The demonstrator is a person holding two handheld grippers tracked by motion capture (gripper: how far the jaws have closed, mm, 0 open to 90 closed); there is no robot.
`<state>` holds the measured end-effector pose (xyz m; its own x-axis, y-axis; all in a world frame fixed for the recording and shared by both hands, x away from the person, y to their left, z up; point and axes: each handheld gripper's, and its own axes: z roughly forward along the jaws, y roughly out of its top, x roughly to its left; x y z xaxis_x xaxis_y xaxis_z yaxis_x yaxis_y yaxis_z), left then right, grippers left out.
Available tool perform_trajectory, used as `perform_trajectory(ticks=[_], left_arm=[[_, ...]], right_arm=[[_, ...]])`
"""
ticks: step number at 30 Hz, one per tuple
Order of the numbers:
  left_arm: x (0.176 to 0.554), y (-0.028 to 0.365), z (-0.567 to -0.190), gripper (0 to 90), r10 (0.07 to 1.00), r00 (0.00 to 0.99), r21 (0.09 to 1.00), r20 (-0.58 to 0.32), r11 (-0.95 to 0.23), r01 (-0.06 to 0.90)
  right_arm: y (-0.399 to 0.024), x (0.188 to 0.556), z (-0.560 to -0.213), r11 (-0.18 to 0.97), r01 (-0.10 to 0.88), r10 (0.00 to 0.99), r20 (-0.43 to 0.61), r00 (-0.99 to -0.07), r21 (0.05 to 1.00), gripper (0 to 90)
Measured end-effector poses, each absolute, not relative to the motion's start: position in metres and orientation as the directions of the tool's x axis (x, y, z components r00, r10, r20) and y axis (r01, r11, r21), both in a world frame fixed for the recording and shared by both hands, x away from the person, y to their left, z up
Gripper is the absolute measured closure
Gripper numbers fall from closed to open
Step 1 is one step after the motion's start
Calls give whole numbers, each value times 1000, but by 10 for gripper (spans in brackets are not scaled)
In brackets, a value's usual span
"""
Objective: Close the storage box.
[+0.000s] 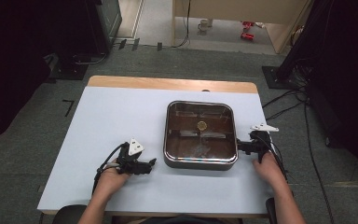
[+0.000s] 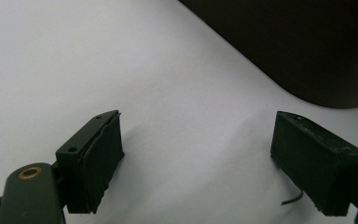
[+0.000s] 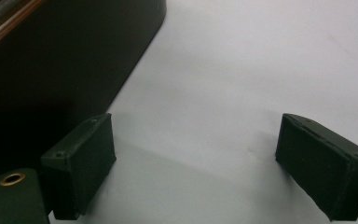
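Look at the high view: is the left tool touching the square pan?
No; the left tool rests on the table, apart from the pan.

This looks like a lab or recording studio — not a home. The pale surface (image 1: pixel 121 121) stands on grey carpet (image 1: pixel 205 63), with black curtains (image 1: pixel 9 56) at 9 and 3 o'clock, loose cables (image 1: pixel 284 105) on the floor, and equipment stands (image 1: pixel 70 70) at 11 o'clock.

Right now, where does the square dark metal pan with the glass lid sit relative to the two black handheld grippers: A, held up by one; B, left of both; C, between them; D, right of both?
C: the pan rests on the table between the left gripper and the right gripper.
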<state>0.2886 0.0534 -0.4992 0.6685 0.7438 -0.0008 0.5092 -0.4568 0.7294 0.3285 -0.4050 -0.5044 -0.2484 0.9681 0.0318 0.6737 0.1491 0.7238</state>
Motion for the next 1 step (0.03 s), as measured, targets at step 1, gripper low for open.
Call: perform_trajectory(ticks=[1], left_arm=[[289, 53, -499, 164, 744, 668, 730, 0, -456, 508]], right_arm=[[-405, 328, -504, 149, 674, 968, 32, -248, 724, 112]])
